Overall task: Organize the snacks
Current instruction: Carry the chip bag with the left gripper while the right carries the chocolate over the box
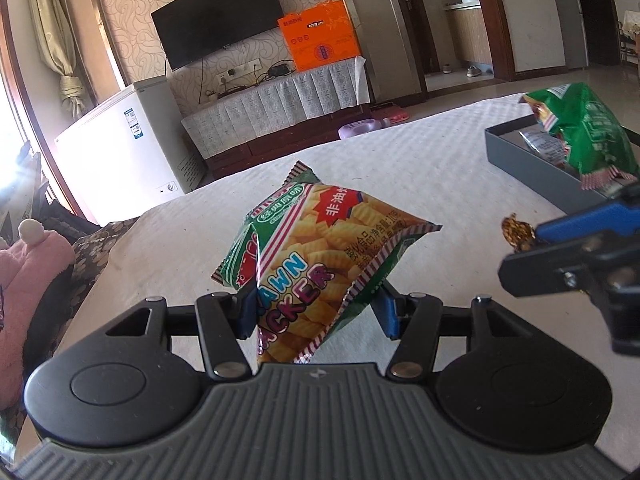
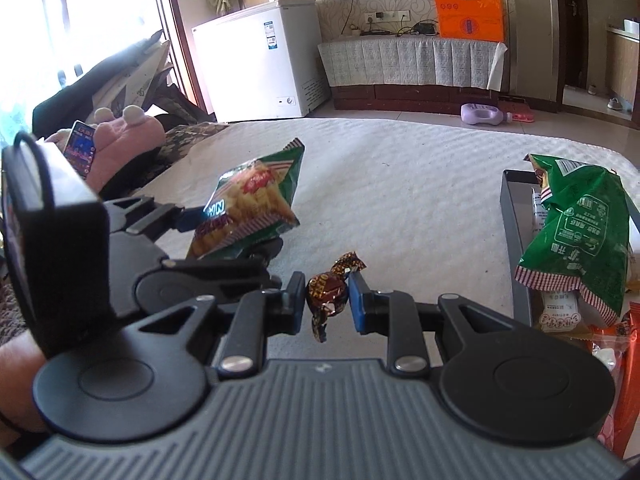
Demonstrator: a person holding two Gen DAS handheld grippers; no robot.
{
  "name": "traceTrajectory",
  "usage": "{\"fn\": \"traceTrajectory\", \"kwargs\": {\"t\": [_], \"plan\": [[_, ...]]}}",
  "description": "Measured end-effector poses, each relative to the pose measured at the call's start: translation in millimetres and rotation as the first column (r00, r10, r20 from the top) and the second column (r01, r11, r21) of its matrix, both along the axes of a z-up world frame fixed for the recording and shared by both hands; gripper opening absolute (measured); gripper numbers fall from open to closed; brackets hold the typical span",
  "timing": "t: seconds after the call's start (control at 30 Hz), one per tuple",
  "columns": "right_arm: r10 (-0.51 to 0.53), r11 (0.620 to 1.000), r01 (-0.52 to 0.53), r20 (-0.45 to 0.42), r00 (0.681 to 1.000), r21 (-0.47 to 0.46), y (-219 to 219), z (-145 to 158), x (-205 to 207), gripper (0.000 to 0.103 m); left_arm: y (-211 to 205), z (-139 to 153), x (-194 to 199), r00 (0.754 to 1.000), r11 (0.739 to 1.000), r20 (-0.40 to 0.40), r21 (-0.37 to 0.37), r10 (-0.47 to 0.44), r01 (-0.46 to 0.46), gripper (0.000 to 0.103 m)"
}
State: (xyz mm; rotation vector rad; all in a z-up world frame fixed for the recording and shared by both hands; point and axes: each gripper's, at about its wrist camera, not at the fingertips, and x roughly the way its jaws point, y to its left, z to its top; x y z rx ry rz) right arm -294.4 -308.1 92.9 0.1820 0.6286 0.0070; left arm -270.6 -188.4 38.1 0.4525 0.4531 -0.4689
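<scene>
My left gripper (image 1: 316,308) is shut on a yellow-and-green prawn cracker bag (image 1: 320,256) and holds it above the white tablecloth (image 1: 400,160). The same bag (image 2: 252,204) and left gripper (image 2: 232,236) show at the left in the right wrist view. My right gripper (image 2: 327,300) is shut on a brown wrapped candy (image 2: 326,292), also held above the cloth. The candy (image 1: 518,232) and right gripper (image 1: 536,240) show at the right in the left wrist view. A grey tray (image 1: 532,160) at the right holds a green snack bag (image 1: 588,132) and other packets.
The tray (image 2: 516,248) with the green bag (image 2: 580,240) and several packets lies at the right. A pink plush toy (image 2: 120,136) and a dark cushion lie off the table's left edge. A white freezer (image 2: 260,60) and TV cabinet stand beyond.
</scene>
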Motion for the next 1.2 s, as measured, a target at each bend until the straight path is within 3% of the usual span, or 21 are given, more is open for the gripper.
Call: {"fn": "traceTrajectory", "kwargs": {"t": [0.57, 1.2], "plan": [[-0.034, 0.999, 0.034, -0.004, 0.999, -0.003, 1, 3, -10, 0.027, 8, 1, -51, 0.998, 0.998, 0.01, -0.009, -0.057, 0.057, 0.062], [-0.064, 0.998, 0.063, 0.046, 0.997, 0.011, -12, 11, -44, 0.027, 0, 12, -56, 0.998, 0.997, 0.007, -0.044, -0.059, 0.059, 0.062]]}}
